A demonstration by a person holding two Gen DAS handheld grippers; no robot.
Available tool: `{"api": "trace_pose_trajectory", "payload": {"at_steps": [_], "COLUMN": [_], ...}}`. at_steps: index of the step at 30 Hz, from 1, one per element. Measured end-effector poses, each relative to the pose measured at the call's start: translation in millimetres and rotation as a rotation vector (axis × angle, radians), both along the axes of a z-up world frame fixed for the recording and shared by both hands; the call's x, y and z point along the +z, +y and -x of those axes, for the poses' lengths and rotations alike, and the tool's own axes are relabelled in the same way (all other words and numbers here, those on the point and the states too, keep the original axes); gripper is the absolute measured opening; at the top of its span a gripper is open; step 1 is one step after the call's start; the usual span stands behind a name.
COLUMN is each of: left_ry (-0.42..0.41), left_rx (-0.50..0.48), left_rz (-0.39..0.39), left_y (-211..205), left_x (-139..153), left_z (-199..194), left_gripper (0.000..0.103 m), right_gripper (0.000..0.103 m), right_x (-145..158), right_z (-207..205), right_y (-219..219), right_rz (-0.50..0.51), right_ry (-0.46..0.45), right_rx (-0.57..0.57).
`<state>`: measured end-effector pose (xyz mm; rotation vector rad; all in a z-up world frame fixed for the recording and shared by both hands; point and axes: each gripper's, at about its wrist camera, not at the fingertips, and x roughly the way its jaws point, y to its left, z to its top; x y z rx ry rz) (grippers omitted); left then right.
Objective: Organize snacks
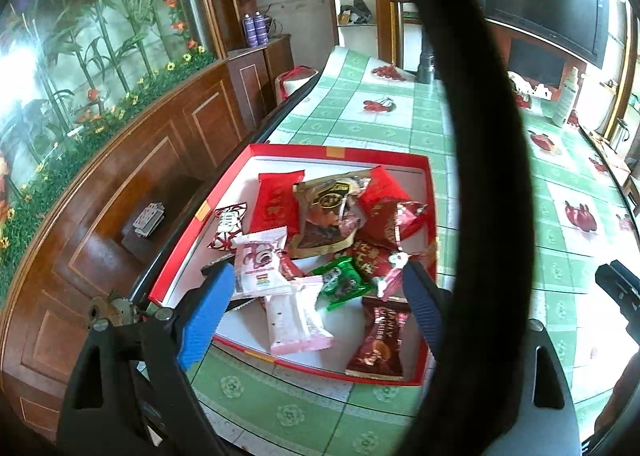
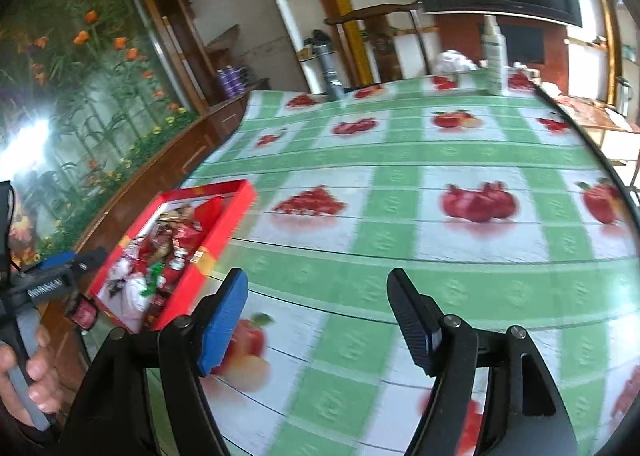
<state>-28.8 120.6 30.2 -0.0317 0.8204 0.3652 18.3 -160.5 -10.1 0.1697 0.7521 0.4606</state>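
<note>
Snacks (image 1: 320,240) all inside red box (image 1: 404,162), near table's left edge, on green-checked fruit-print tablecloth (image 1: 384,124). Contents heaped, not sorted: red packets at back, brown-gold pouch (image 1: 326,216) on top in middle, pink-white wrappers (image 1: 296,312) and green wrapper (image 1: 340,282) toward front, dark brown packet (image 1: 378,344) leaning against near wall.

Left gripper (image 1: 320,296) above near end of box, jaws spread wide, nothing between pads. Pink-white wrappers lie below, between the blue finger and the dark one; contact not evident.

Right gripper (image 2: 318,320) well apart from box, over bare tablecloth to its right, jaws spread, empty. Right view motion-blurred.

No loose snack visible on cloth in either view. Far table end: bottle (image 2: 494,56) and clutter, not identifiable as snacks.

Judgement: gathering stage appears complete or nearly so. Remaining, if anything: tidying pile within box. No lid in view. Hidden table areas behind black cable loop (image 1: 480,136) not checkable.
</note>
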Motion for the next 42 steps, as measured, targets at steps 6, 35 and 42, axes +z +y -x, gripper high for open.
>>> {"api": "trace_pose_trajectory", "payload": {"at_steps": [6,35,42], "left_ry": [-0.013,-0.074,-0.078], "left_rx": [-0.031,-0.1,-0.1], "left_rz": [-0.003,-0.051,-0.04], "left_y": [-21,-79,-77], "left_x": [5,34,35], "left_z": [2,20,21], "left_gripper": [0.089,0.095,0.095], "right_gripper": [0.079,0.081,0.085], "right_x": [-10,-46,-48], "right_z": [7,-6,-8], "right_y": [-55,-129,-125], "right_rz": [0.08,0.192,0.232], "right_ry": [0.015,0.134,0.146], "right_rx": [-0.129,-0.308,-0.311]}}
